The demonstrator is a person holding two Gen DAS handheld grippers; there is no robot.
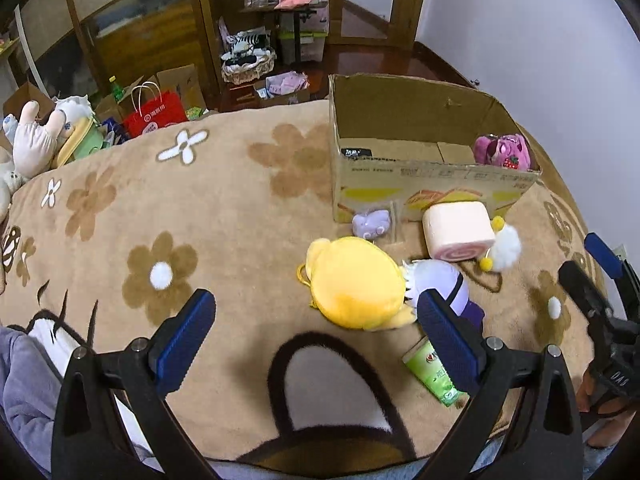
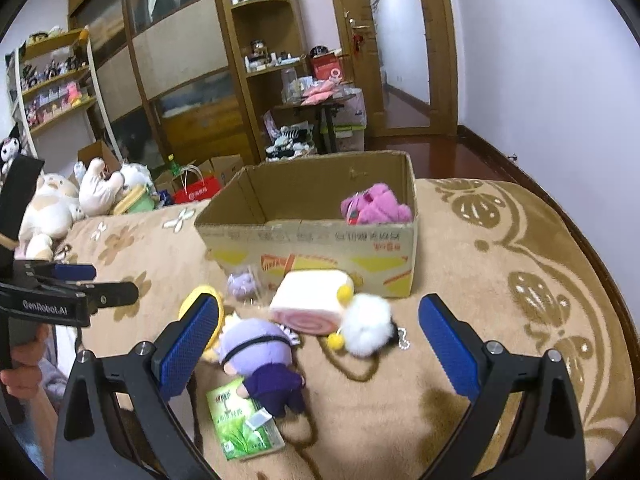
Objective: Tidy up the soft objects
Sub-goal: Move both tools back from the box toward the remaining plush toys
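Left tongs point(image 1: 316, 340): spread wide and holding nothing, hanging over the brown flower blanket point(image 1: 224, 216) with the yellow plush point(image 1: 354, 282) at their 12 o'clock.
Right tongs point(image 2: 320, 344): also spread wide and holding nothing; the purple-haired doll point(image 2: 262, 354) and the white pompom charm point(image 2: 366, 330) lie between the blue pads, lower down on the blanket.
Soft objects: the loose ones sit in a tight heap just in front of the cardboard box point(image 2: 316, 240), at its 6 o'clock; one pink strawberry bear point(image 2: 376, 206) is already inside, in the far right corner.
Heap: the pink swirl-roll cushion point(image 2: 310, 300) touches the box front, the small lilac plush point(image 2: 242, 282) is at its 9 o'clock, and the doll lies partly on a green tea packet point(image 2: 244, 424).
Risk, double grab: things are so close that, to my eye, closing on the doll could drag the pompom or the packet along.
Risk, wrong item: the packet looks like paper, not plush, and might end up boxed by mistake.
Risk, collision: both tools aim at the same heap and could knock together.
Risk, box: it looks light, so a nudge may slide it.
Left view only: the yellow plush in full, with its loop.
Right view only: the doll's dark purple body, the packet's printed face, the pompom's little chain, and the hand point(image 2: 24, 372) gripping the left tool.
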